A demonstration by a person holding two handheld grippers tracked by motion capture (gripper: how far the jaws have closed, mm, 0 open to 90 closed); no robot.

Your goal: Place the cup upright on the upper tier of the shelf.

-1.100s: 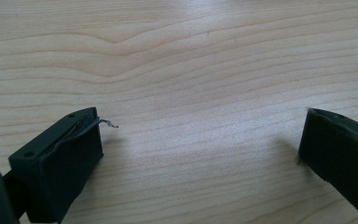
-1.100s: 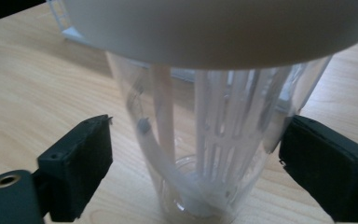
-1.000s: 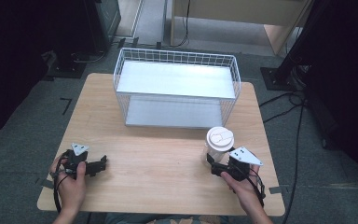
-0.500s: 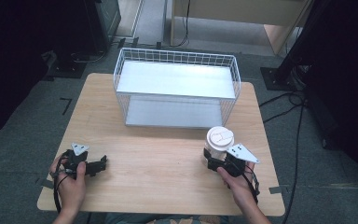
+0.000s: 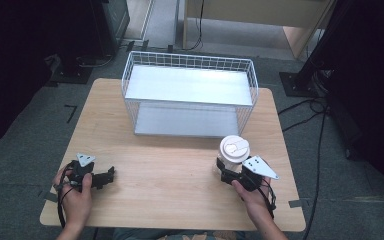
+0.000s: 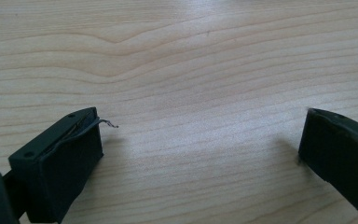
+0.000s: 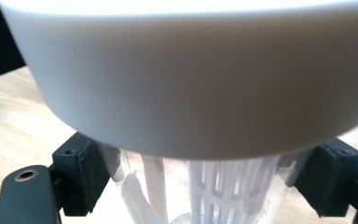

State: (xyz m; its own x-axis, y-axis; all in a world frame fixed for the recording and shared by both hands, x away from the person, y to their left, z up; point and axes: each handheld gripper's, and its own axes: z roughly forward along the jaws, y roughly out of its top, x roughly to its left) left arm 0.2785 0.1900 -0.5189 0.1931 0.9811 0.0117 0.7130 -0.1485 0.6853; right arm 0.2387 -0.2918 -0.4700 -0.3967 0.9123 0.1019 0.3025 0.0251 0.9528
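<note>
A clear plastic cup with a white lid (image 5: 234, 148) stands upright on the wooden table (image 5: 170, 165), at the right, in front of the basket. My right gripper (image 5: 225, 172) is open and reaches in from the near side, one jaw on each side of the cup's lower body. In the right gripper view the cup (image 7: 205, 84) looms very close, and the right gripper (image 7: 203, 177) has its pads level with the clear wall, a thin gap on each side. My left gripper (image 5: 111, 175) rests open at the near left; between the jaws of the left gripper (image 6: 200, 140) lies bare wood.
A white wire basket (image 5: 189, 61) with a pale flat liner stands at the back middle of the table. Dark floor, cables and furniture legs surround the table. Bare wood lies between the two grippers.
The right gripper has edged slightly left and forward, closer around the cup. The cup and the left gripper have not moved.
</note>
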